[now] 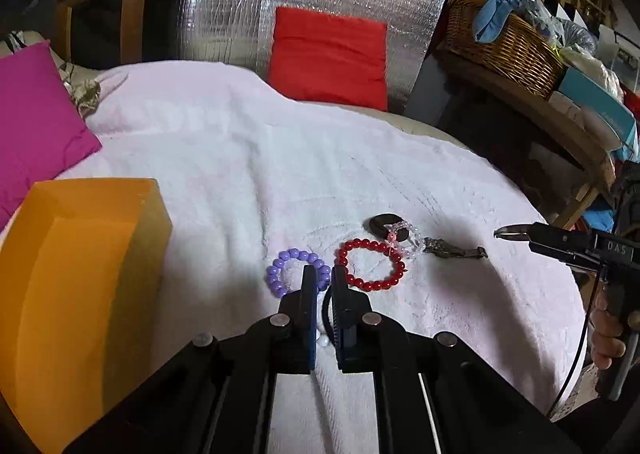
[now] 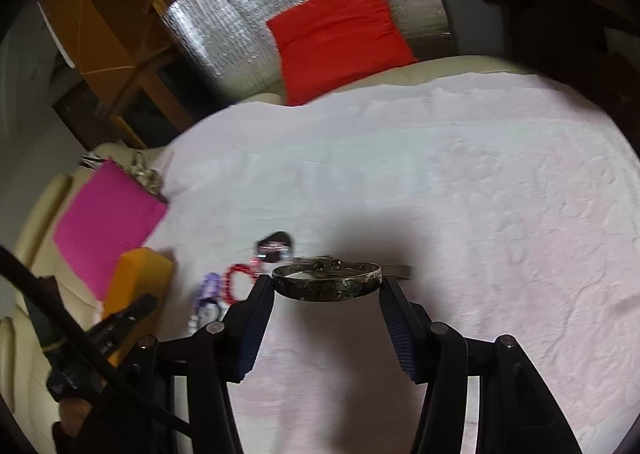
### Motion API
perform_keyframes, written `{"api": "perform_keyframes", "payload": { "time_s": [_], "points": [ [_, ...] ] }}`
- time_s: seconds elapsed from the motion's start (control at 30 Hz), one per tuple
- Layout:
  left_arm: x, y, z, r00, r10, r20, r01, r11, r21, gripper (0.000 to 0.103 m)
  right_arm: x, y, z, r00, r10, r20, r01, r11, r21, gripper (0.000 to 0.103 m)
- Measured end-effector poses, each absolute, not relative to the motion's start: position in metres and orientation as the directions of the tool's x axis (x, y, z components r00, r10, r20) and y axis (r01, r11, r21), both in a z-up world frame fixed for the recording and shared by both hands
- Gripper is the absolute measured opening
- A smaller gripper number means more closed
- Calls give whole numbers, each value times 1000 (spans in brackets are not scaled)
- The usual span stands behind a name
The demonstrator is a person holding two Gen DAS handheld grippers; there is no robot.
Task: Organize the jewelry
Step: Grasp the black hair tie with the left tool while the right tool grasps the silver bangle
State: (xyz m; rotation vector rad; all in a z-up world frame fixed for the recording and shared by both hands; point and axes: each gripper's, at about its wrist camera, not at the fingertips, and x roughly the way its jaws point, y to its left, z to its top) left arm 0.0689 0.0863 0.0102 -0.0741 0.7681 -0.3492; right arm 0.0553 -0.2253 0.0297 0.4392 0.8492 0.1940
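My left gripper [image 1: 323,274] is shut above the pink towel [image 1: 280,174]. A thin black-corded bracelet with white beads [image 1: 322,339] hangs between its fingers, mostly hidden by them. Just beyond its tips lie a purple bead bracelet [image 1: 294,268] and a red bead bracelet [image 1: 372,264]. Farther back are a clear pink-tinted bead bracelet [image 1: 405,238], a dark round disc [image 1: 383,223] and a bronze strap [image 1: 456,251]. My right gripper [image 2: 327,286] is shut on a dark patterned metal bangle [image 2: 327,288], lifted off the towel [image 2: 480,194]. From the left wrist view that gripper [image 1: 520,235] enters at the right.
An orange box [image 1: 80,294] stands at the towel's left edge, also seen as the orange box [image 2: 136,282]. A magenta cushion [image 1: 36,126] and a red cushion [image 1: 328,54] border the towel. A wicker basket [image 1: 500,42] sits on a cluttered shelf at the right.
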Motion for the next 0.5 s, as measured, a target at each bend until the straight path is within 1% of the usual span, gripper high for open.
{"api": "perform_keyframes", "payload": {
  "time_s": [0.03, 0.1, 0.17, 0.2, 0.3, 0.37, 0.43, 0.5],
  "points": [
    [68, 87, 9, 662, -328, -674, 276, 943, -187, 7, 56, -222, 30, 652, 339, -678, 6, 892, 452, 58],
    [72, 83, -1, 630, -321, -707, 269, 944, -190, 11, 56, -217, 30, 658, 339, -673, 7, 890, 455, 58],
    [78, 77, -14, 589, -305, -748, 264, 948, -178, 28, 58, -214, 28, 652, 334, -681, 16, 892, 452, 58],
    [81, 72, -21, 573, -293, -766, 261, 951, -168, 30, 58, -216, 26, 651, 335, -681, 19, 890, 455, 58],
    [86, 61, -30, 546, -308, -780, 286, 943, -172, 30, 57, -221, 25, 647, 328, -689, 34, 889, 456, 58],
    [92, 53, -35, 545, -288, -787, 291, 946, -144, 30, 58, -226, 23, 645, 329, -690, 45, 885, 464, 58],
    [100, 51, -41, 529, -288, -798, 282, 947, -155, 30, 59, -227, 21, 643, 333, -690, 49, 881, 471, 58],
    [105, 47, -46, 528, -292, -798, 283, 946, -160, 25, 59, -228, 20, 641, 334, -691, 47, 882, 469, 58]
  ]
}}
